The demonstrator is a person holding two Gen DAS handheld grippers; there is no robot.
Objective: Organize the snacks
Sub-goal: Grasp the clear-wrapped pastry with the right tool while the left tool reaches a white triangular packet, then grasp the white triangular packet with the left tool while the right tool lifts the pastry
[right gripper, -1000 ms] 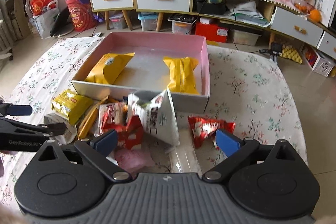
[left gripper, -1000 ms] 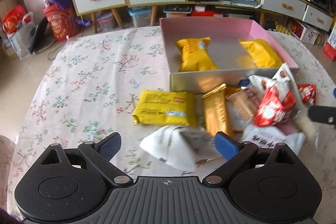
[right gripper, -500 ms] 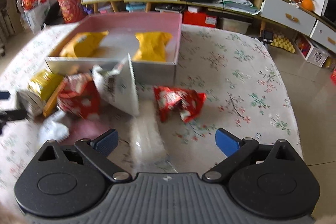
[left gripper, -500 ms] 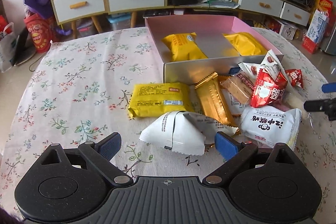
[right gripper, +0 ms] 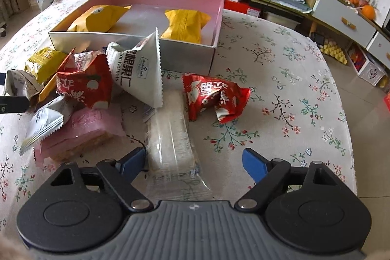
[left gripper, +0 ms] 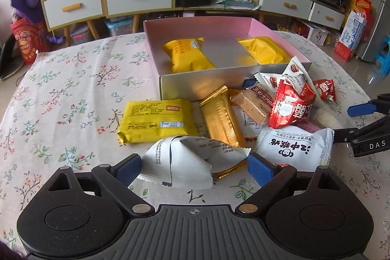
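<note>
With both claws gaping and holding nothing, the left claw (left gripper: 193, 168) straddles a white packet (left gripper: 192, 160) lying just in front of the box (left gripper: 207, 84); the right claw (right gripper: 193, 163) hovers over a clear packet (right gripper: 171, 135). Best to close squarely on the packet's middle, then lift clear of the pile.

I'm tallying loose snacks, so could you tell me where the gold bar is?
In the left wrist view, the gold bar lies mid-table before the box, right of the flat yellow pack.

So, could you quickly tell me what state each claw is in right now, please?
Left claw: open, around the white packet, not gripping.
Right claw: open, over the clear packet, holding nothing.
</note>
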